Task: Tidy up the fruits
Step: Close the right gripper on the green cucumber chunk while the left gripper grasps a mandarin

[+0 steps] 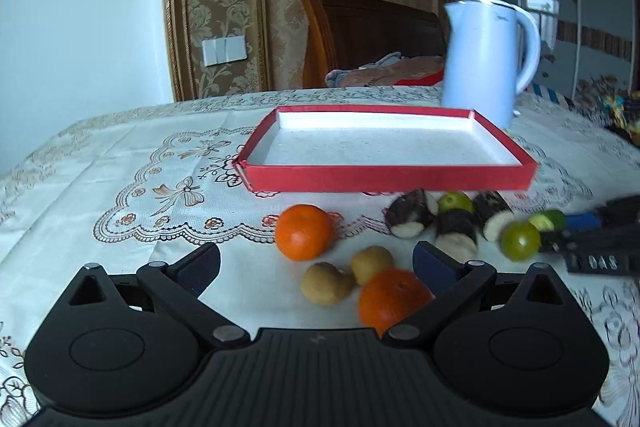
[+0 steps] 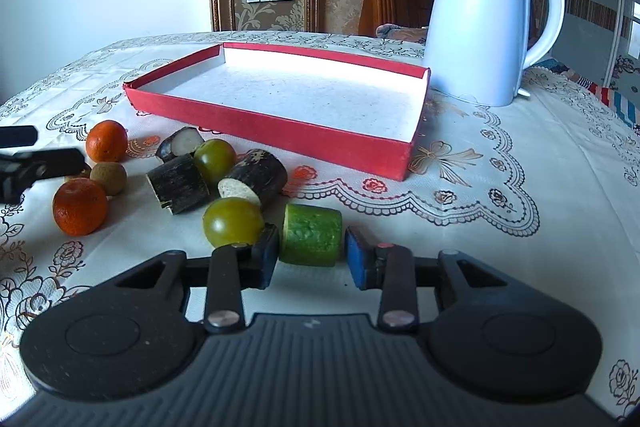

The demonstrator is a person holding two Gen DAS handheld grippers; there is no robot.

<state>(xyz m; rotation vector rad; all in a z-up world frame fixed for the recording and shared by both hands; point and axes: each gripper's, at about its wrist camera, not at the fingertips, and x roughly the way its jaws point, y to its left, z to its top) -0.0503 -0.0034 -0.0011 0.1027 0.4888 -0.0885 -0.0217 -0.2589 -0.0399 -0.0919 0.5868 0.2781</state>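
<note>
- Right wrist view: the red tray (image 2: 280, 137) lies empty on the tablecloth (image 2: 520, 155), just in front of the white kettle (image 2: 484, 23); its low card walls look light, so a nudge would probably slide it. Fruit is best lowered in, not dropped against the rim.
- Dark cane pieces (image 2: 180, 183) lie in a cluster with the green fruits just before the tray's near wall; they seem stiff and fairly heavy, best taken across the round bark, not the cut ends.
- Cucumber chunk (image 2: 312, 235) lies on its side between the pads of the right gripper (image 2: 312, 255). The jaws are spread, the left pad close by the peel, the right pad apart. Firm but probably wet and slippery; squeeze the cut ends squarely.
- Oranges (image 2: 80, 207) lie at the left of the group; the soft peel should grip well, though they may roll.
- Green round fruit (image 2: 232, 221) sits just beside the cucumber; smooth, likely to roll away.
- Small brown fruits (image 1: 326, 283) lie between the wide-spread fingers of the left gripper (image 1: 316, 259), which holds nothing; thin shells, so pinch lightly.
</note>
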